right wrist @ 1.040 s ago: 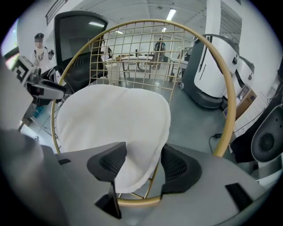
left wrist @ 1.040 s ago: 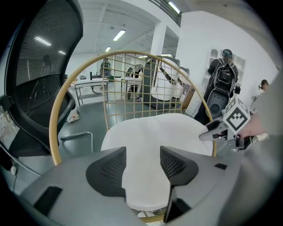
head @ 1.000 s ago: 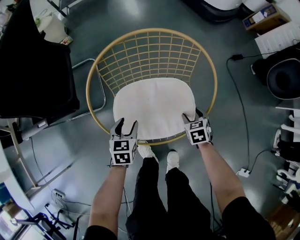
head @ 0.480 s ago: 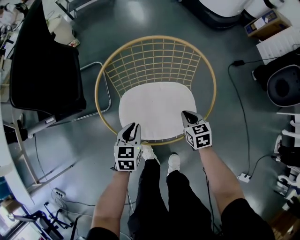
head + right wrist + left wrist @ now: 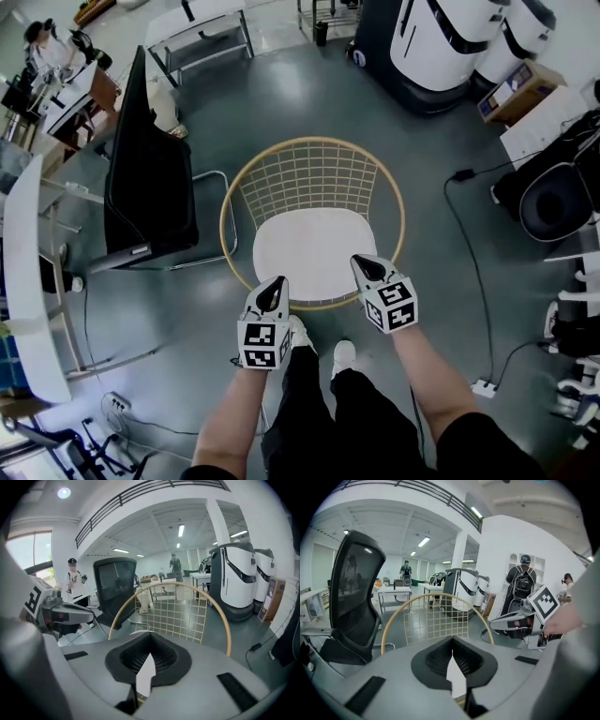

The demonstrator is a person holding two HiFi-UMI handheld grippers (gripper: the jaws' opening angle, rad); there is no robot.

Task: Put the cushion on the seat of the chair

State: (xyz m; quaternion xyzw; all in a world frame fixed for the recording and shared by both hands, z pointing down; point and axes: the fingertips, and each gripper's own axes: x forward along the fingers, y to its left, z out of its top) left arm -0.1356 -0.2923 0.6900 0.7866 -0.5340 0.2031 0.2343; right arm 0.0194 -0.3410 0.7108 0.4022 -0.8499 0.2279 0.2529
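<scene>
The white cushion [image 5: 314, 251] lies flat on the seat of the gold wire chair [image 5: 314, 173]. My left gripper [image 5: 276, 285] hovers over the chair's front rim at the cushion's near left corner. My right gripper [image 5: 362, 265] hovers over the near right corner. Both sets of jaws have just been closing and now stand shut with nothing between them. In the left gripper view the left gripper [image 5: 452, 654] points at the chair's wire back [image 5: 436, 618], a sliver of cushion [image 5: 457, 680] showing below it. The right gripper view shows the right gripper [image 5: 150, 654] the same way, before the wire back [image 5: 180, 611].
A black office chair [image 5: 150, 187] stands close to the left of the wire chair, beside a desk [image 5: 28, 281]. A white machine [image 5: 450, 42] and a cardboard box [image 5: 520, 89] stand behind. A cable runs to a power strip [image 5: 485, 386] at the right. People stand far off.
Both grippers let go of the cushion's front corners, rose away from it and shut. The cushion stays on the seat. The head view now takes in more of the room.
</scene>
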